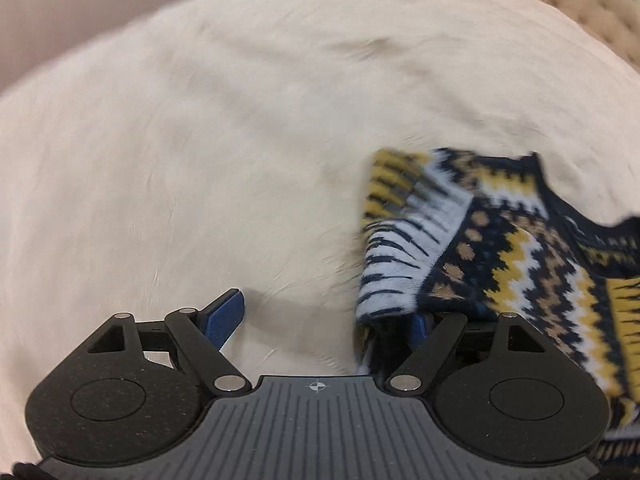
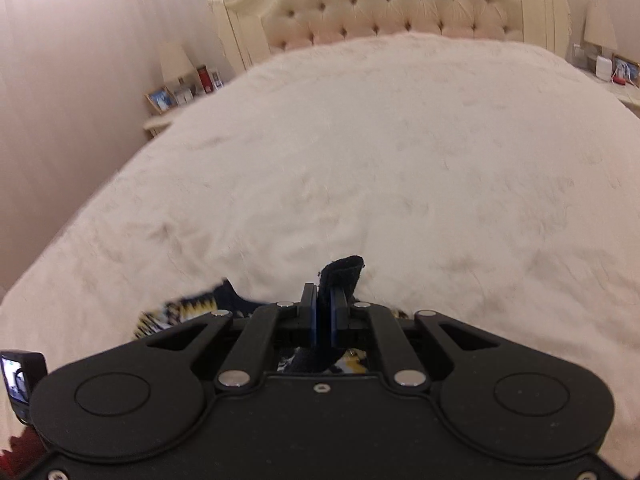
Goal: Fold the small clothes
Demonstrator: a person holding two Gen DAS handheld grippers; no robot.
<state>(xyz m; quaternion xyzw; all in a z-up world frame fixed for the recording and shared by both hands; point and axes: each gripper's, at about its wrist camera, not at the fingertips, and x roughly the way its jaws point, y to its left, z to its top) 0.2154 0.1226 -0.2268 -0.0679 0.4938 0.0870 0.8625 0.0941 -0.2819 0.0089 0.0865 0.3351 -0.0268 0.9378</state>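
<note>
- The knitted garment (image 1: 500,240), patterned in navy, yellow and white, looks light, soft and floppy; it will sag wherever it is not supported, but I judge it is not slippery.
- It lies at the near edge of the bed (image 1: 240,140), at about four o'clock in the left wrist view.
- A good hold, I think, is the dark hem or a corner, not the middle.
- The right gripper (image 2: 324,312) has its jaws together, clamped on a dark strip of the garment, pointing forward and somewhat down.
- The left gripper (image 1: 328,316) has its jaws wide apart and tilts steeply down; one finger is under the striped cuff (image 1: 400,264), not pinching it.
</note>
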